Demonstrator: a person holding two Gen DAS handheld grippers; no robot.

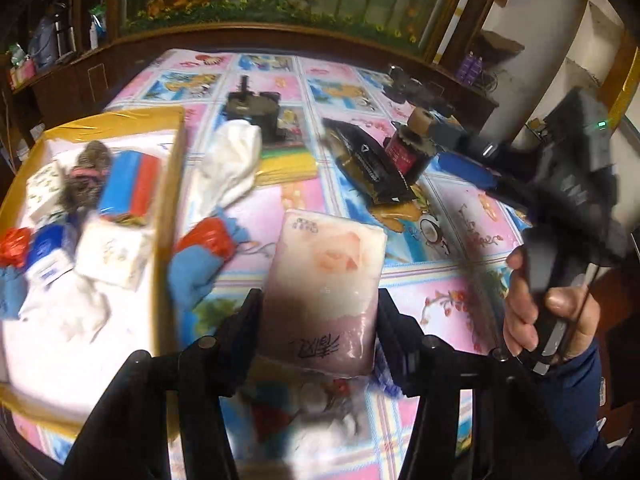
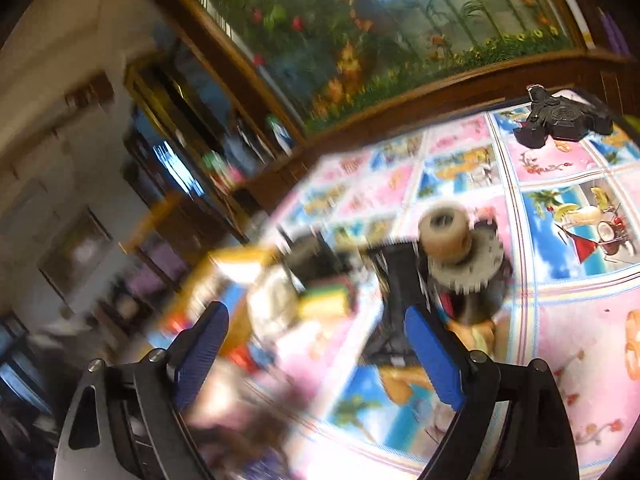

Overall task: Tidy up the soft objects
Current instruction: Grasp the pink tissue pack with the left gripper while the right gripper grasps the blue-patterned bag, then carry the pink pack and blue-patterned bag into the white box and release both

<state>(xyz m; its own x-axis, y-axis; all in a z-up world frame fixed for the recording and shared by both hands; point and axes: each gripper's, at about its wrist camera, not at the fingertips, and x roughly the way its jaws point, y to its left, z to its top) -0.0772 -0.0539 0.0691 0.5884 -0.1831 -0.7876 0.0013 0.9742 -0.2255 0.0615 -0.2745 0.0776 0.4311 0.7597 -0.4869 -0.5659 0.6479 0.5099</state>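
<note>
Left gripper [image 1: 320, 320] is clenched on a soft tissue pack [image 1: 326, 280], its black fingers pressing the pack's two long sides so the pink-and-white wrapper stands up between them, raised off the patterned tablecloth [image 1: 452, 280]. Gripping across the narrow width looks sensible for something squashy: the pack keeps its shape and cannot slide out sideways. Just beside it on the left sits the yellow-taped cardboard box [image 1: 168, 200], already holding other soft goods, among them more tissue packs, a red-and-blue roll and a fuzzy grey ball, so this pack most likely belongs there, over the near wall. Outside the box, close to its wall, lie a white cloth [image 1: 232, 164] and a blue-and-red bundle [image 1: 208, 252], apparently waiting their turn. Right gripper [image 2: 316, 356] has its blue pads spread wide with nothing between them; it hangs above the table, pointing toward a dark jar with a toothed lid [image 2: 464, 256], which is hard and probably not part of the sorting. A hand [image 1: 540, 312] grips that tool's handle in the left wrist view, held well apart from the box, leaving the way to it clear.
</note>
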